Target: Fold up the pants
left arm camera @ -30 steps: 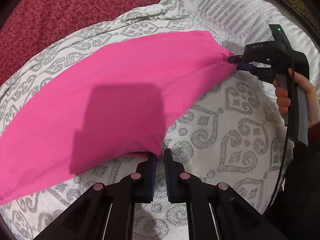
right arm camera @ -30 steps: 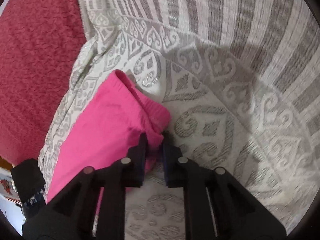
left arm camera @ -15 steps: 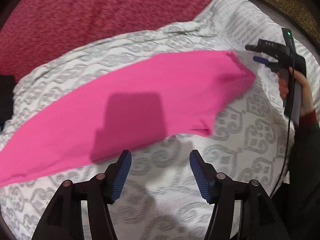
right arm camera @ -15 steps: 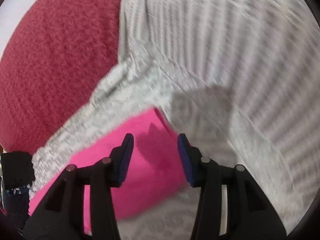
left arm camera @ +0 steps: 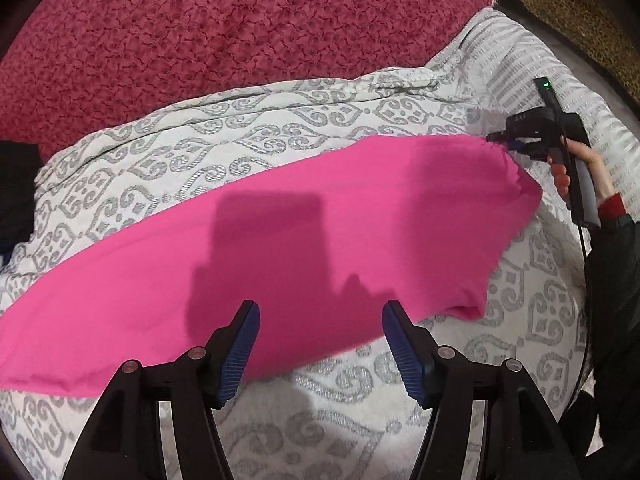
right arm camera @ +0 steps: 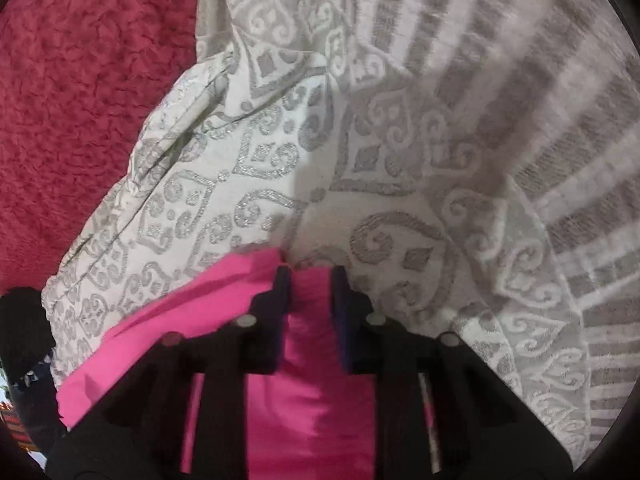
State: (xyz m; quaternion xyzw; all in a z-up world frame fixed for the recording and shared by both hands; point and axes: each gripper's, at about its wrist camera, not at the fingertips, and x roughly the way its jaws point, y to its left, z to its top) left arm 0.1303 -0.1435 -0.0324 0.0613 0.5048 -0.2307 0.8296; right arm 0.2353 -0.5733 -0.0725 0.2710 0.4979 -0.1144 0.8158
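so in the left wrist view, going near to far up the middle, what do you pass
left gripper, open → pink pants lying flat → grey patterned white bedspread → dark red textured blanket

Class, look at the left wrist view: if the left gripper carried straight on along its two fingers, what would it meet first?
Most likely the pink pants: the open left gripper points down at their near edge, nothing between. Depth is unclear, so it might just catch the patterned bedspread beside that edge.
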